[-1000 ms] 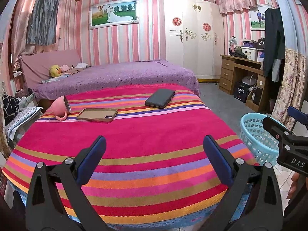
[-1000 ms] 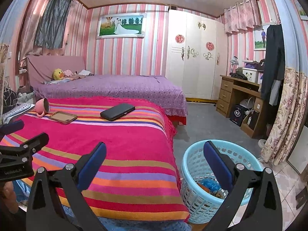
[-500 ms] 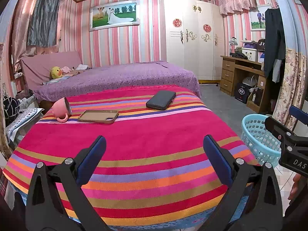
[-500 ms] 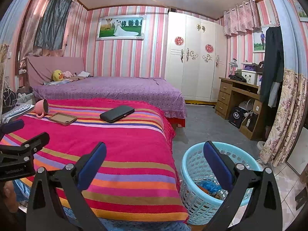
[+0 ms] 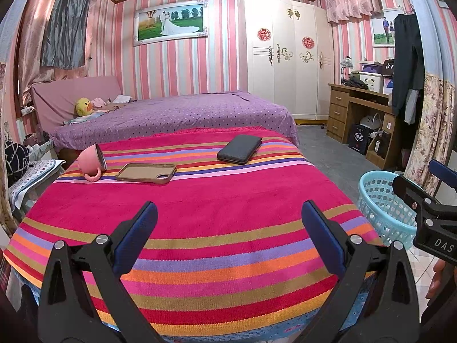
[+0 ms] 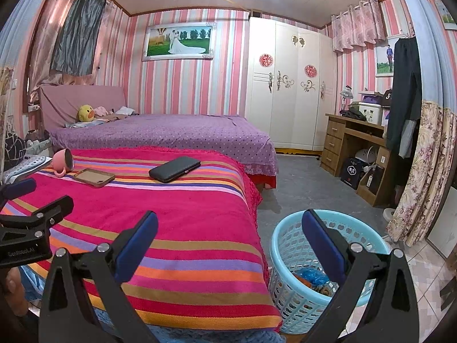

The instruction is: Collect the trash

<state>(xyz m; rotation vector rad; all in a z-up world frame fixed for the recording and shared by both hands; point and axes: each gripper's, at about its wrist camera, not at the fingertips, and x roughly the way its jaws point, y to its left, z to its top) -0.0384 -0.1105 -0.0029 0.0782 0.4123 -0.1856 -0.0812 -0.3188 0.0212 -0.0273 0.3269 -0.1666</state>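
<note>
Room: a bedroom with pink striped walls, a white wardrobe [image 5: 285, 54] and a wooden desk [image 5: 357, 108] at the right.
Surface: the striped blanket [image 5: 200, 228] covers the near bed; no trash shows on it.
Basket [image 6: 288, 257]: on the floor beside the blanket's right edge, probably to be easy to reach; the trash [image 6: 311, 277] lies inside it.
Far edge: a dark case [image 5: 239, 149], a phone case [image 5: 146, 173] and a tipped pink cup [image 5: 90, 163].
Left gripper [image 5: 228, 228]: fingers spread, empty, above the near edge.
Right gripper [image 6: 228, 237]: fingers spread, empty, between blanket and basket.
</note>
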